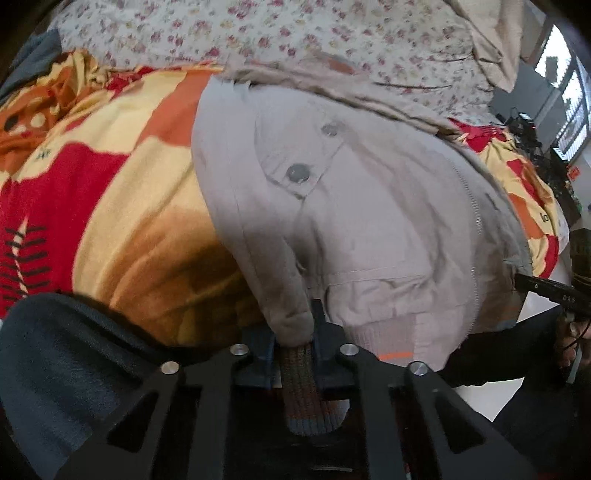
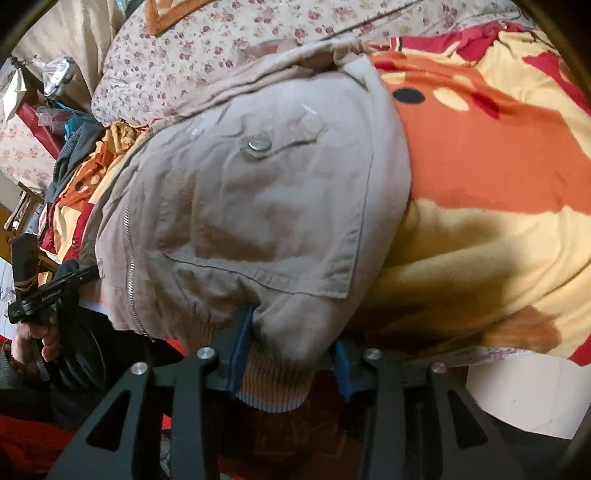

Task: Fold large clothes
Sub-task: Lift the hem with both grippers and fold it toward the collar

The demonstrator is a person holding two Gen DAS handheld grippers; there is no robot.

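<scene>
A beige cotton zip-front jacket with snap buttons (image 1: 354,206) is laid flat on a bed covered by a fleece blanket printed in red, orange and cream (image 1: 122,192), collar end far, ribbed hem near. The long axis runs near to far, away from both tools.

Left gripper (image 1: 295,363): jaws clenched on the knitted cuff of the sleeve at the near hem. Right gripper (image 2: 286,363): jaws clamped on the bunched ribbed hem (image 2: 273,384) at the near right corner. Both grips sit on the near edge — one on each side of the zip (image 2: 129,236) — so the body of the garment lies wholly ahead of the jaws. Judged: a lift and carry toward the far collar would halve it.

Beyond the collar, a floral cotton sheet (image 1: 258,33) is seen; clutter and a window lie at the room's edges.
</scene>
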